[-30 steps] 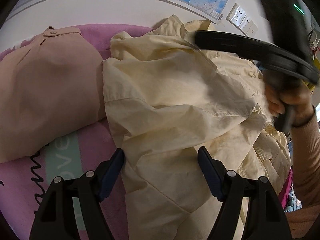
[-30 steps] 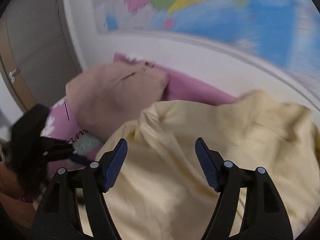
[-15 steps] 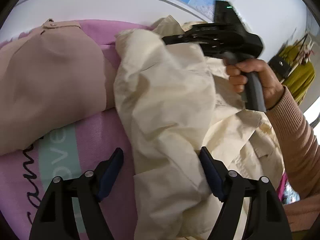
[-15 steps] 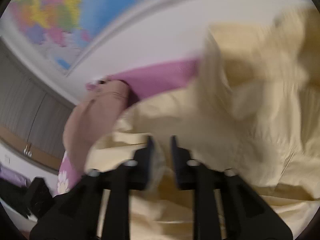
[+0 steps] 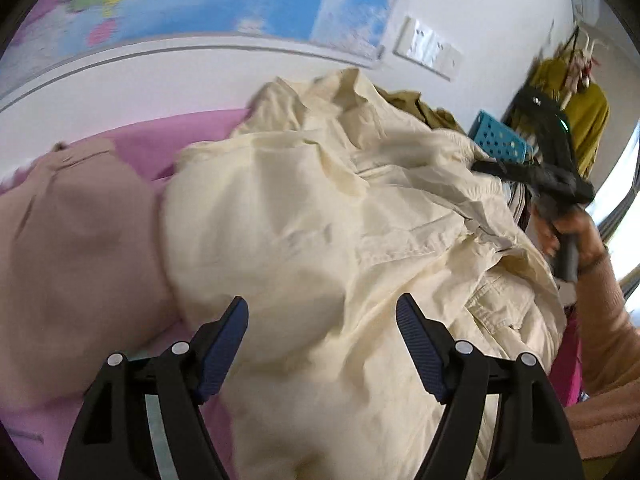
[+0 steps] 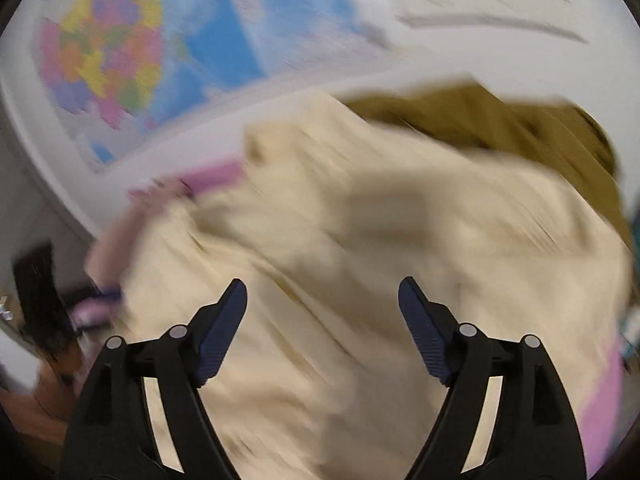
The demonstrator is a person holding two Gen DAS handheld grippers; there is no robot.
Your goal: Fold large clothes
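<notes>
Cream shirt (image 5: 304, 216) rumpled on pink bedding (image 5: 144, 148) | left tongs (image 5: 322, 320) released | right tongs (image 6: 322, 304) just reopened, nothing between

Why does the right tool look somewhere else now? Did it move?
Yes. In the left wrist view the right tool has swung rightward, away from the wall map toward the blue basket. Its jaws have just been opening, empty above the cream shirt.

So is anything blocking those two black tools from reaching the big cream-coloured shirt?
Nothing visible does. The left tool hangs open directly over the crumpled cream cotton shirt, and so does the right tool, though its view is blurred. The folded beige garment lies off to the side on the pink blanket.
</notes>
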